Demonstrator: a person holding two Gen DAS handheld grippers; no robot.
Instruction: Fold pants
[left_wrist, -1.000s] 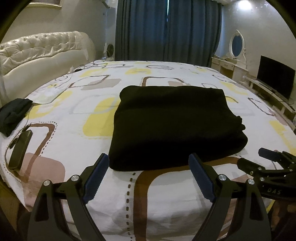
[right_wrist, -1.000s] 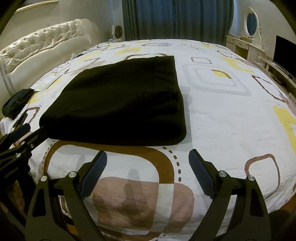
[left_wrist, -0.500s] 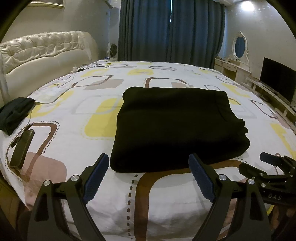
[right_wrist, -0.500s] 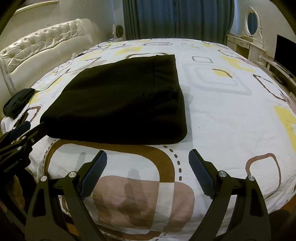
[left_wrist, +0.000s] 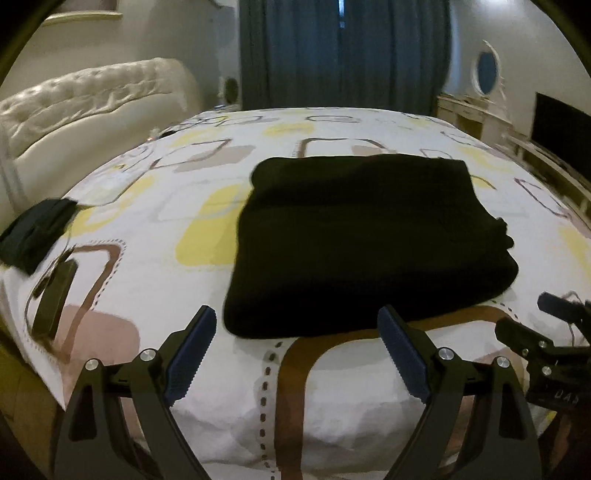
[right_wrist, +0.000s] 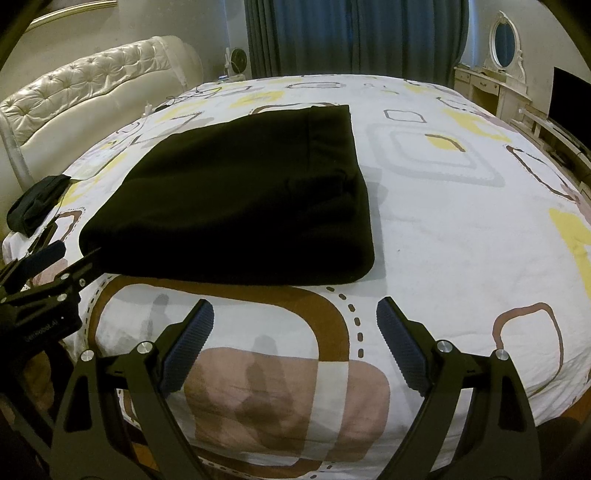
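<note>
**Both grippers back away from a finished-looking fold**

Nearest the cameras, the left gripper (left_wrist: 297, 350) and the right gripper (right_wrist: 295, 343) both hang with their jaws spread wide and nothing between them, above the front edge of the bed (right_wrist: 461, 229). Over the last second each has drawn back a little: in the left view the near edge of the bedspread now shows more fully below the fingers, and that whole picture is smeared, so the left hand looks to be in motion. Each gripper also shows at the edge of the other's view, side by side and apart from the cloth.

Just past the fingertips lie the pants (left_wrist: 365, 240), a black, thick rectangle folded flat on the patterned bedspread, its rounded folded edge toward the grippers. Its shape and place match the earlier pictures; neither tool touches it.

To the left sit a dark flat device (left_wrist: 53, 295) and a small dark cloth bundle (left_wrist: 35, 232). Beyond stand the tufted headboard (right_wrist: 85, 92), blue curtains (right_wrist: 354, 37), a vanity mirror (right_wrist: 504, 37) and a television (right_wrist: 570, 96).

Judging by the compact stack and the retreat, the folding is probably done.
</note>
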